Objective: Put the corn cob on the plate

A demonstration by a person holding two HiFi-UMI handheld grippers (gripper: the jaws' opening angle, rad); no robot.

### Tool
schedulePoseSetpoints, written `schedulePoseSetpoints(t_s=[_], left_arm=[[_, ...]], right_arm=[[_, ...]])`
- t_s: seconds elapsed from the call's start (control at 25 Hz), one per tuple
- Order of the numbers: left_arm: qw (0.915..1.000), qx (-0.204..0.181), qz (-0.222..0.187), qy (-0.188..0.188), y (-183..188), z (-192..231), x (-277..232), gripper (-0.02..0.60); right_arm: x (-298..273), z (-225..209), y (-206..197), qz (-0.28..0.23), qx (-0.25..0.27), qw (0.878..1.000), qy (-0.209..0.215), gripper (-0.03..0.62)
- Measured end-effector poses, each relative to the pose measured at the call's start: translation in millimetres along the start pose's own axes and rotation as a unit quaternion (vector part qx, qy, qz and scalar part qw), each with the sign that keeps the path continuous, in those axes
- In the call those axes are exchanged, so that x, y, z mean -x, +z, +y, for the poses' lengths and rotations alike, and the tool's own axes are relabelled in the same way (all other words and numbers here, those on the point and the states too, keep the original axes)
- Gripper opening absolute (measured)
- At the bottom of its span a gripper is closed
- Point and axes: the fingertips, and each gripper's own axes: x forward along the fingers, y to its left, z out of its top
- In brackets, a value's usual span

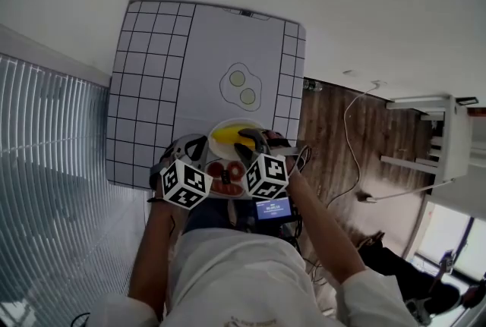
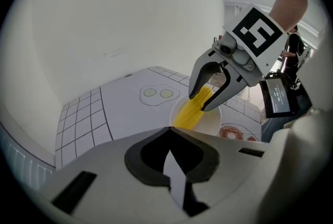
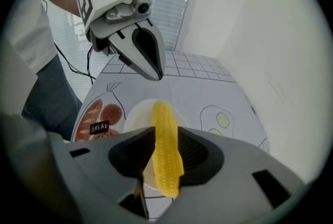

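Note:
A yellow corn cob (image 3: 165,150) runs lengthwise between the jaws of my right gripper (image 3: 165,151), whose ribbed pads press on both its sides. The cob's far end reaches over the white plate (image 3: 136,116). In the left gripper view the cob (image 2: 193,109) slopes down onto the plate (image 2: 212,122), with the right gripper (image 2: 201,103) clamped round its upper end. In the head view the cob (image 1: 230,135) lies across the plate (image 1: 225,124) near the mat's front edge. My left gripper (image 3: 154,68) hangs shut and empty just left of the plate.
The plate stands on a white mat with a grid border (image 1: 144,90). It bears a fried-egg drawing (image 1: 241,86) beyond the plate and a bread and sausage drawing (image 3: 96,116) beside it. Wooden floor (image 1: 342,143), cables and a white shelf (image 1: 448,143) lie to the right.

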Motion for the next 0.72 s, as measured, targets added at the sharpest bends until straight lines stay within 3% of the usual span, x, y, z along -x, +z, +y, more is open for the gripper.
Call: schedulePoseSetpoints(t_s=[0.16, 0.24, 0.28, 0.48, 0.6, 0.72], left_arm=[[1.0, 0.005, -0.002, 0.0, -4, 3, 1, 0.006], [1.0, 0.008, -0.003, -0.001, -5, 3, 1, 0.006], [0.9999, 0.009, -0.005, -0.002, -4, 3, 1, 0.006], [0.9999, 0.007, -0.014, -0.001, -2, 7, 1, 0.006], [0.9995, 0.013, -0.028, 0.006, 4, 10, 3, 0.006], [0.997, 0.046, -0.059, 0.018, 19, 19, 11, 0.006]], right_arm=[[3, -3, 1, -0.01, -0.033, 0.999, -0.008, 0.101], [5, -3, 2, -0.015, -0.036, 0.999, -0.023, 0.062], [7, -6, 2, -0.018, -0.036, 0.998, -0.038, 0.01], [17, -25, -2, -0.021, -0.09, 0.993, -0.078, 0.006], [30, -39, -5, -0.043, -0.158, 0.982, -0.095, 0.006], [51, -57, -2, -0.097, -0.239, 0.96, -0.113, 0.006]])
